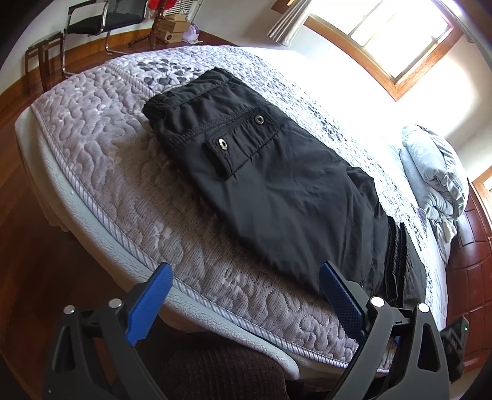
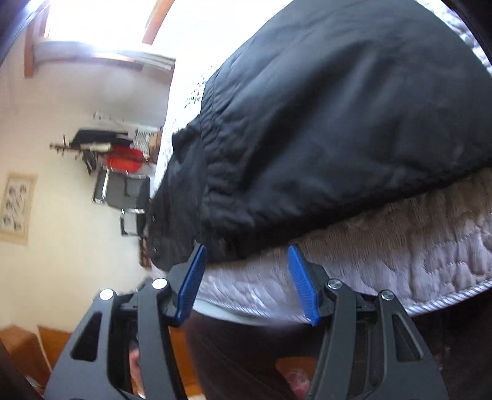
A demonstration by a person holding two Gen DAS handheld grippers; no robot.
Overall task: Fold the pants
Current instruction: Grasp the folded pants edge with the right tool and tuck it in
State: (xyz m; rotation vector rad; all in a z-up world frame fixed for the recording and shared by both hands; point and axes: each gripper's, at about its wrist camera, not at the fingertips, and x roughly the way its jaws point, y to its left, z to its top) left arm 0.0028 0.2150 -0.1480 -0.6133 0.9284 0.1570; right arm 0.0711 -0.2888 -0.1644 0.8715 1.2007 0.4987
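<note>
Black pants [image 1: 276, 172] lie flat on the quilted mattress [image 1: 101, 129], folded lengthwise, with a snap-button pocket flap facing up. My left gripper [image 1: 246, 274] is open and empty, held over the mattress's near edge, its right finger close to the pants' side. In the right wrist view the pants [image 2: 323, 123] fill the frame, their gathered edge right in front. My right gripper [image 2: 246, 258] is open, its fingertips [image 2: 200, 255] at the pants' lower edge, holding nothing.
A folded grey duvet [image 1: 433, 184] lies at the bed's right end by a wooden headboard [image 1: 473, 261]. A black chair [image 1: 101, 21] and a stool [image 1: 43, 58] stand on the wooden floor beyond the bed. A bright window [image 1: 393, 34] is behind.
</note>
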